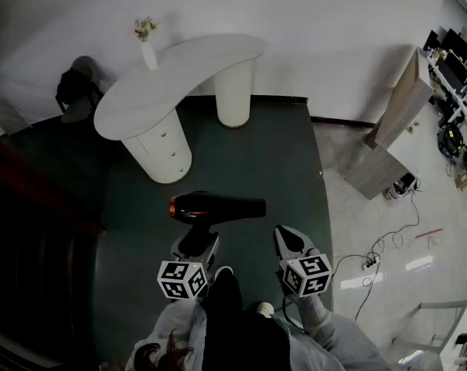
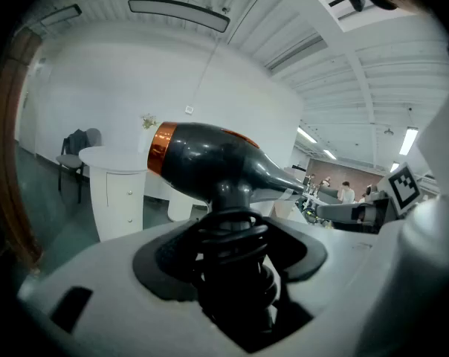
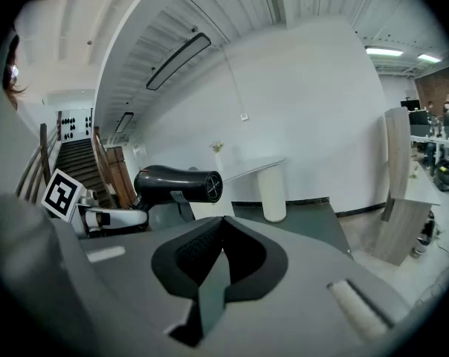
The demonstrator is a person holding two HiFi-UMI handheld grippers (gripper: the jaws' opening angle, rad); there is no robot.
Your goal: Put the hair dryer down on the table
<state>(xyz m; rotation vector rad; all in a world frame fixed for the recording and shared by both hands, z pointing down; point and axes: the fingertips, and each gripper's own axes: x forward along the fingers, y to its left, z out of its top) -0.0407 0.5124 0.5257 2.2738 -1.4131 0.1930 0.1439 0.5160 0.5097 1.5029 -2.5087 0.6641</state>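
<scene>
Hair dryer (image 1: 216, 208) is in the air, well short of the white table (image 1: 179, 79), barrel level. Your left gripper (image 1: 197, 242) pinches its handle w/ the cord (image 2: 232, 248) coiled round it, prob. so nothing dangles. Right gripper (image 1: 290, 242) is beside it, jaws pressed together, empty, out of the way. Vase (image 1: 147, 45) stands at the table's far edge, so the bare middle looks safest.

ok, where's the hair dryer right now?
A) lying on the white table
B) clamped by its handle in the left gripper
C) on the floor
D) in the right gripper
B: the left gripper clamps the hair dryer by its cord-wrapped handle, in the air short of the white table; the right gripper holds nothing.
</scene>
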